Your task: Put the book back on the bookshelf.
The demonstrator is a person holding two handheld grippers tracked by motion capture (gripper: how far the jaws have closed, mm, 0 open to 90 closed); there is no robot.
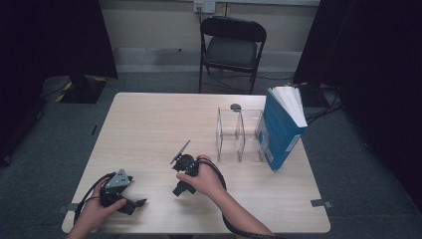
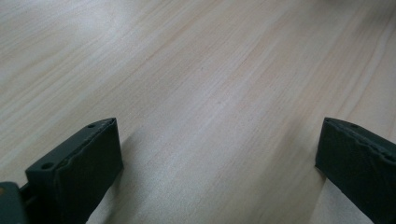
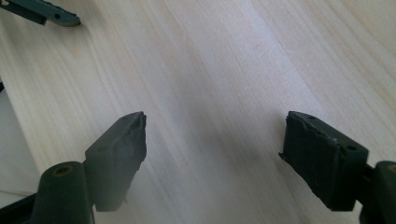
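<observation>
We hold both the left gripper (image 1: 130,203) and right gripper (image 1: 180,188) low over the bare worktop (image 1: 149,129), jaws spread and empty, probably readying for the book (image 1: 281,130) leaning against the clear rack (image 1: 239,134).

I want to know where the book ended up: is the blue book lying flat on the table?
No, the blue book stands upright on the table, leaning against the clear acrylic holder.

We see a light wood-grain worktop (image 1: 149,124), rectangular with rounded corners. On its far right sits a clear acrylic divider rack (image 1: 239,134); a blue book (image 1: 281,130) stands leaning just beside it. A small dark disc (image 1: 235,107) lies behind the rack. The left tool (image 1: 130,205) rests near the front-left edge.
</observation>
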